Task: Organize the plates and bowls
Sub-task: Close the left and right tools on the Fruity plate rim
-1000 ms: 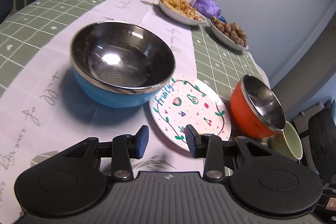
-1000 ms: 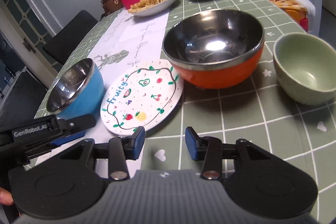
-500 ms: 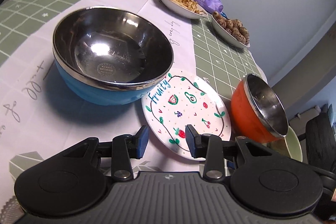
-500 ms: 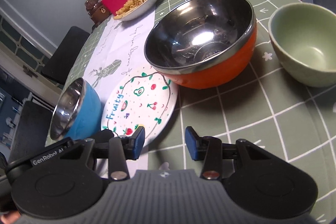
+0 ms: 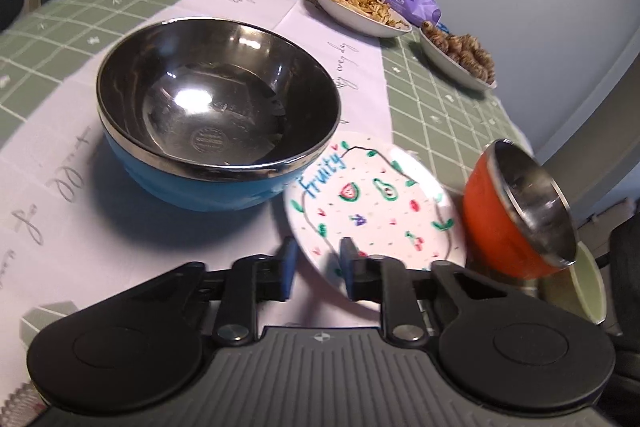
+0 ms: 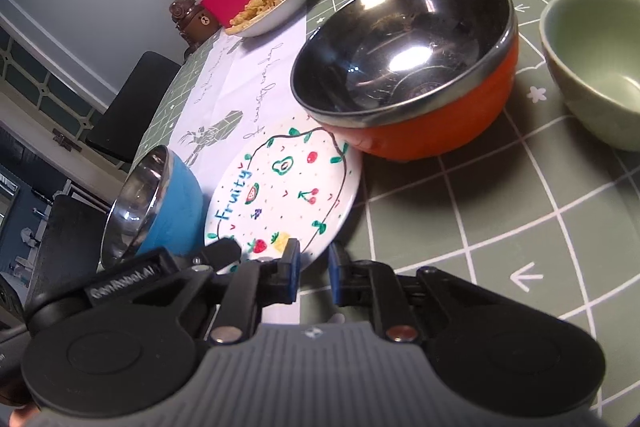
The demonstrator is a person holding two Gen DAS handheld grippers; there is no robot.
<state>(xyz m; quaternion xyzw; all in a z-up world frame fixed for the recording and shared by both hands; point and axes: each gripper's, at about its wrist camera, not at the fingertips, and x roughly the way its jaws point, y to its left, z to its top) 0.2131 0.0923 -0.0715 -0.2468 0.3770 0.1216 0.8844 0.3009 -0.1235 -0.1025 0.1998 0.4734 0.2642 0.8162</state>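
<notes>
Now, both tools hang low over the near edge of the table (image 6: 520,227), aimed down at the crockery. The left gripper (image 5: 318,267) has just been closing: its blue-padded tongs stand only a narrow gap apart, and the near rim of the "Fruity" plate (image 5: 380,203) shows in that gap, though no pad can be seen pressing on it. Over to the right gripper (image 6: 315,267), and it has been closing too; its tongs are drawn nearly together with nothing between them, tips just at the plate's near edge. The plate lies flat, half on the white runner (image 5: 60,147) and half on the green checked cloth, right between the two steel-lined bowls. The blue bowl (image 5: 216,107) sits upright on the runner, its side just beside the plate's left rim. The orange bowl (image 6: 404,75) stands on the plate's other side; whether it touches the rim is hard to tell. The pale green bowl (image 6: 592,67) sits beyond the orange one, apart from it. Far back, a dish of fries (image 5: 360,7) and a dish of brown lumps (image 5: 460,55) wait near the wall.
</notes>
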